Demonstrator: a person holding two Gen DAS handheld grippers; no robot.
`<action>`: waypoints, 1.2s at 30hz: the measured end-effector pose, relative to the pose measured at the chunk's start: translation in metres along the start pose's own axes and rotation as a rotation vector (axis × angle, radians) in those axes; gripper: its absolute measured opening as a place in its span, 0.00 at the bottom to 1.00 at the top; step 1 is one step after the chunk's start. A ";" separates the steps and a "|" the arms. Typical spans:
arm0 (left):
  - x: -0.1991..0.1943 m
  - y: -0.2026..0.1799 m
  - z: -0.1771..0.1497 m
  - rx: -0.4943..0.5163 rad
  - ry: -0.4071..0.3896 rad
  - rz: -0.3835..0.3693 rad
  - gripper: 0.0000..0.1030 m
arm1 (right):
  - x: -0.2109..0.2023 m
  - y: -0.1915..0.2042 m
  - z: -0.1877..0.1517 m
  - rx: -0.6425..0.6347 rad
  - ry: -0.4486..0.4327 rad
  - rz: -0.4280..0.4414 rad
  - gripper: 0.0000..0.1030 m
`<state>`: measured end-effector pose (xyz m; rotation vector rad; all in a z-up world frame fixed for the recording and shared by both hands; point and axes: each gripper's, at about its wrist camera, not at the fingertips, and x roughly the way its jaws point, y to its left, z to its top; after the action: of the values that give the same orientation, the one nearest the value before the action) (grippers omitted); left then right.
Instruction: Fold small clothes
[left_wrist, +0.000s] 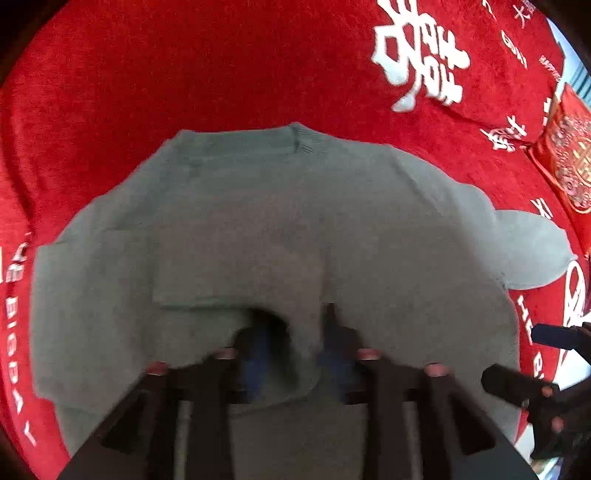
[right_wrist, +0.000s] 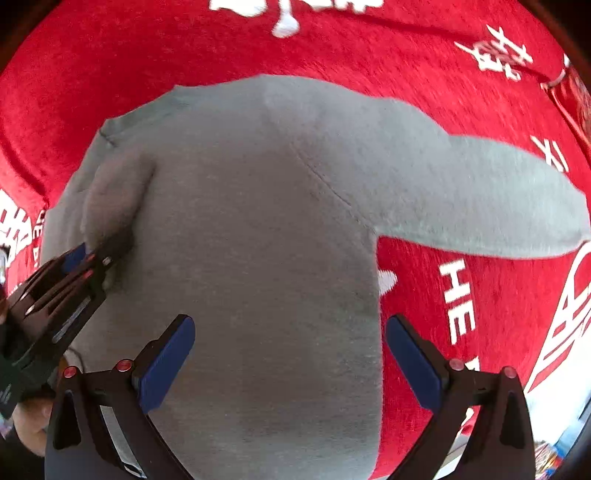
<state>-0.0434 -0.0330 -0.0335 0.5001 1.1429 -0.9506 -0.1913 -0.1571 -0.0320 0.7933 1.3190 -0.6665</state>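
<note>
A small grey-green knit sweater lies flat on a red blanket, collar at the far side. Its left sleeve is folded in over the body. My left gripper is shut on the end of that sleeve, which bunches between the blue pads. In the right wrist view the left gripper holds the sleeve over the sweater's left part. The right sleeve stretches out to the right. My right gripper is open and empty above the sweater's lower right part; it also shows in the left wrist view.
The red plush blanket with white characters and letters covers the whole surface. A red patterned cushion or box sits at the far right edge. A pale floor strip shows at the lower right.
</note>
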 end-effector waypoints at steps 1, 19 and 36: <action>-0.010 0.004 -0.002 -0.009 -0.013 0.021 0.79 | 0.000 0.005 0.000 -0.006 -0.005 0.001 1.00; -0.035 0.211 -0.032 -0.327 0.097 0.341 0.92 | 0.024 0.124 0.059 -0.311 -0.234 0.001 0.15; 0.013 0.256 0.030 -0.396 0.152 0.126 0.68 | 0.034 0.009 0.050 0.362 -0.114 0.490 0.79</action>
<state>0.1882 0.0758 -0.0658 0.3208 1.3806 -0.5639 -0.1512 -0.1920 -0.0614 1.2998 0.8588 -0.5485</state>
